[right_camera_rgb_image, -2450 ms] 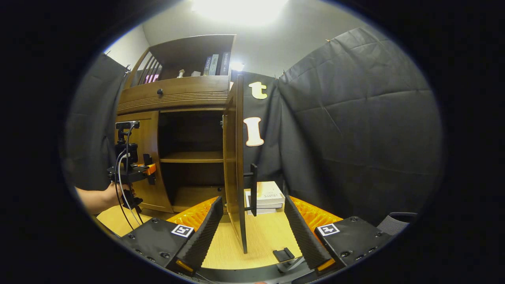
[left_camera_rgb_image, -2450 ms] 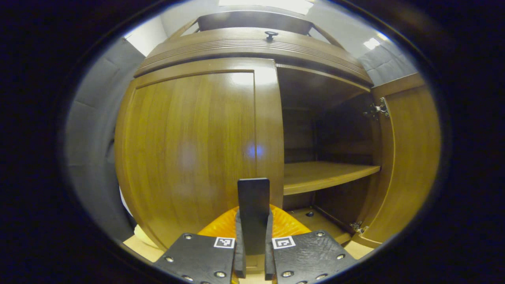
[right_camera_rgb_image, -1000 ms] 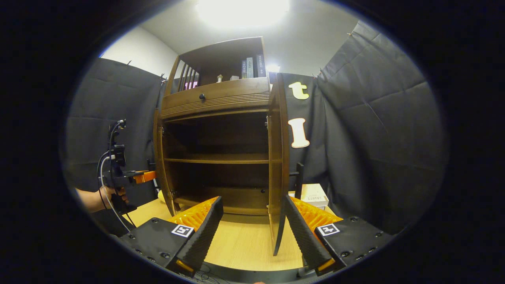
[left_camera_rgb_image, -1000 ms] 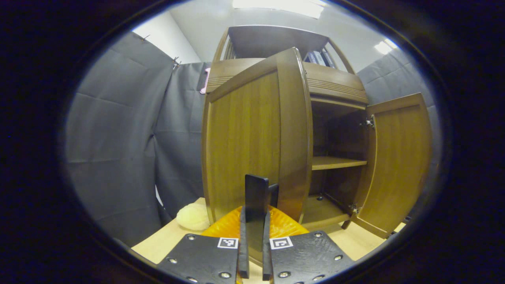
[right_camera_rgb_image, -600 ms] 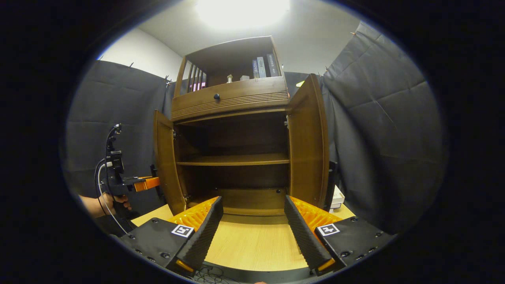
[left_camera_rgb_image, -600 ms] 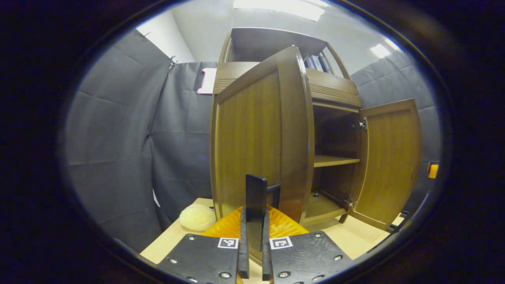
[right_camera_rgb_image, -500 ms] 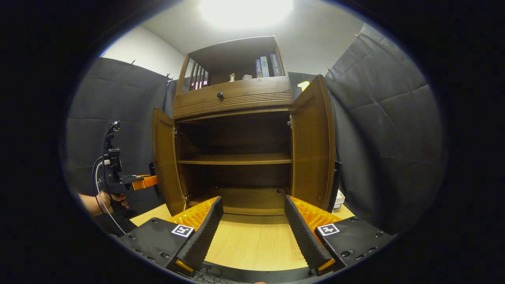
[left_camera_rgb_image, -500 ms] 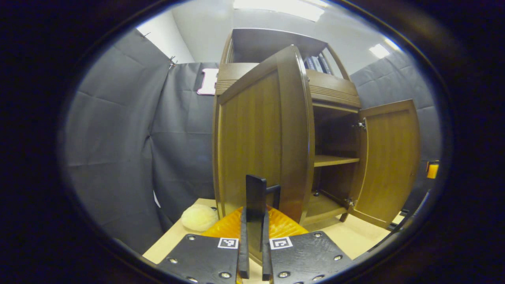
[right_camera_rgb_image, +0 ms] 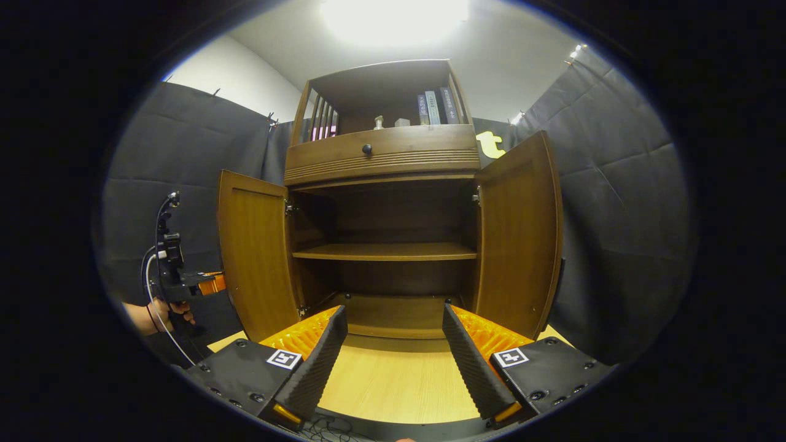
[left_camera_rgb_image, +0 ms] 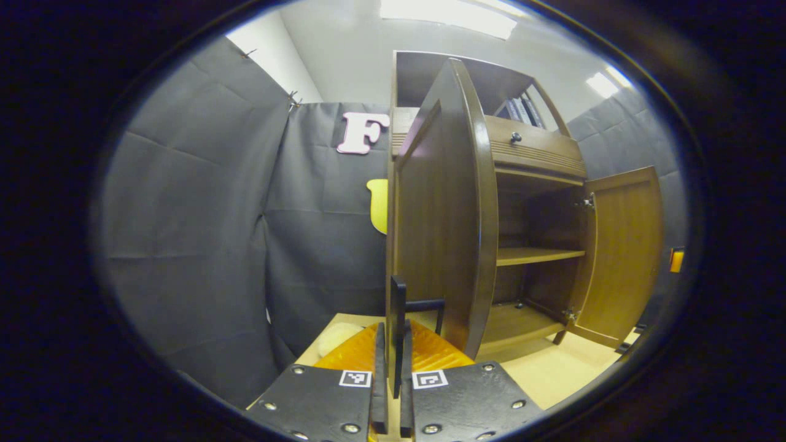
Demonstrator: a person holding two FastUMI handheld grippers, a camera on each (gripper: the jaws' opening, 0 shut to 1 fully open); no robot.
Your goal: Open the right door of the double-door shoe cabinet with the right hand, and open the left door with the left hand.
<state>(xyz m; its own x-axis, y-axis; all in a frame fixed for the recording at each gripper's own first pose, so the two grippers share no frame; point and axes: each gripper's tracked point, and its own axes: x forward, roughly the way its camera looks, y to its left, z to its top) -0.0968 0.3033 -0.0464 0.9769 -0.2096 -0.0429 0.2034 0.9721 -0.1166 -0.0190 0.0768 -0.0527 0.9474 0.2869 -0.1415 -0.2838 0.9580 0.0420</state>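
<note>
- Pale wooden tabletop (right_camera_rgb_image: 393, 383) under the spread, empty right gripper (right_camera_rgb_image: 393, 362); shoe cabinet (right_camera_rgb_image: 384, 245) ahead, both doors open.
- Left gripper (left_camera_rgb_image: 392, 393) pinches the left door's handle (left_camera_rgb_image: 398, 319) — a pale lump (left_camera_rgb_image: 334, 337) beyond stays unclear.

— What sits on the table (right_camera_rgb_image: 393, 380)?
— A pale, soft-looking lump (left_camera_rgb_image: 334, 337), at the table's far edge by the cloth wall.
— And high above the table?
— A few upright books (right_camera_rgb_image: 433, 108), with a ceiling light (right_camera_rgb_image: 393, 15) higher yet.
</note>
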